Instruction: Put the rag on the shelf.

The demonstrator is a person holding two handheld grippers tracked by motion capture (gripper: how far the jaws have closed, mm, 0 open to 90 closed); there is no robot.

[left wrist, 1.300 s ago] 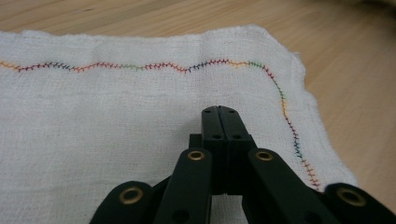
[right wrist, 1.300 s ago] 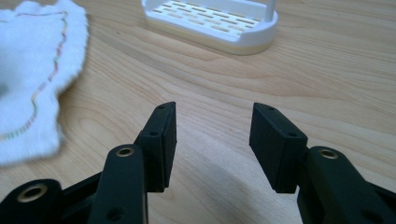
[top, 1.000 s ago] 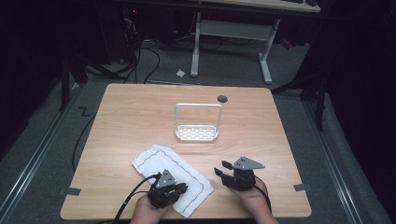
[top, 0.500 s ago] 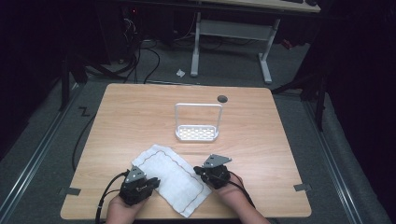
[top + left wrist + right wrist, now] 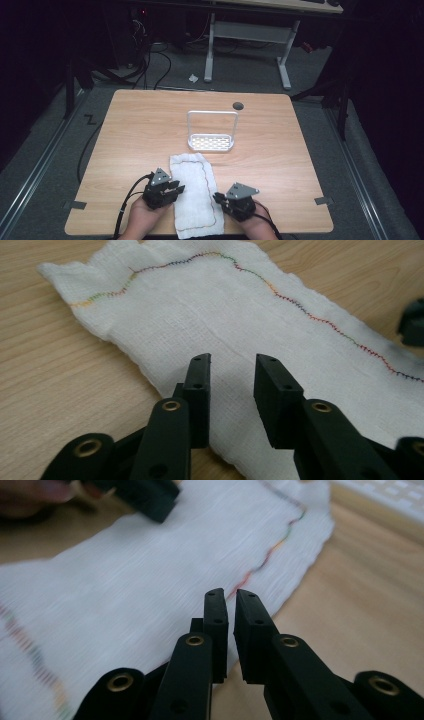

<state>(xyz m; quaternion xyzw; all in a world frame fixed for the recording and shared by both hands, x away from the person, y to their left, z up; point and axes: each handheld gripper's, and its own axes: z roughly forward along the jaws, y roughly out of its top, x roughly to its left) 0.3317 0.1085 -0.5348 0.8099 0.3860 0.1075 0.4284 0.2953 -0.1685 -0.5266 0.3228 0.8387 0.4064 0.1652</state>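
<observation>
Low in the frame, flanking white cloth: left gripper parted over fabric, right gripper nearly closed, empty — likely to bunch or miss the thin edge.

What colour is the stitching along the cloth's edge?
Multicoloured, rainbow-like thread on the white cloth: orange, green, red, blue. It shows best in the left gripper view.

Even overhead light falls on the wooden table, while the floor around it sinks into near black. Shadows are faint and short. In the right gripper view the white cloth smears with blur (the far end most); the left gripper view stays sharper.
</observation>
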